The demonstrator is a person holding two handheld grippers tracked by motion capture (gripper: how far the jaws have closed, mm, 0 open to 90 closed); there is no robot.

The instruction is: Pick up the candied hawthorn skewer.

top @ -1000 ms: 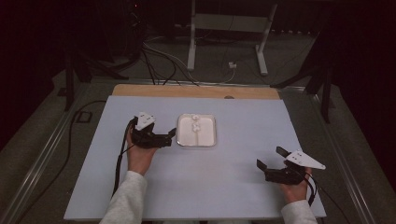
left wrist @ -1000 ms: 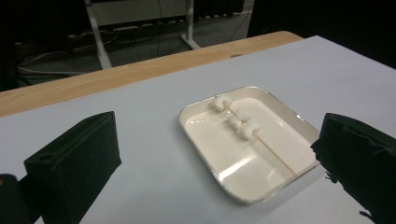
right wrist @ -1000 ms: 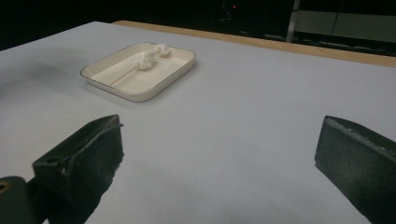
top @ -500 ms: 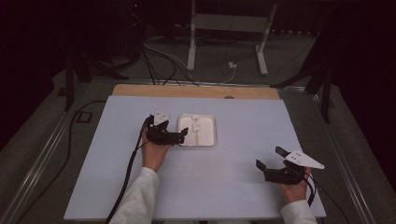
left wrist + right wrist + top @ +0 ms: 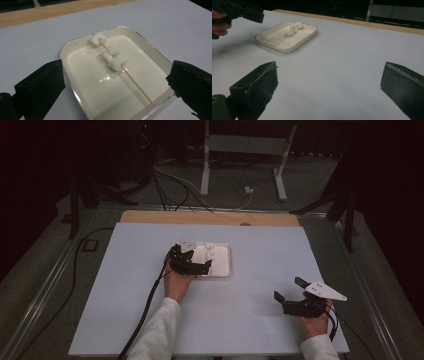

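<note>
So the left gripper (image 5: 117, 82) is hanging right over the near edge of the white tray (image 5: 75, 92), jaws spread wide, with the skewer (image 5: 135, 83) lying in the tray between them (three marshmallow-looking bits (image 5: 113, 56) on its far half). Right gripper (image 5: 291, 295) sits well off to the side, jaws also wide apart, holding nothing, just above the white table (image 5: 260, 320)

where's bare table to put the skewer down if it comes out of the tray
Bare sheet lies between the tray and the right gripper, and across the far right side up to the wooden strip. The left edge beside the cable is free too. It is crowded at the tray, where the open left gripper hovers over the skewer.
</note>
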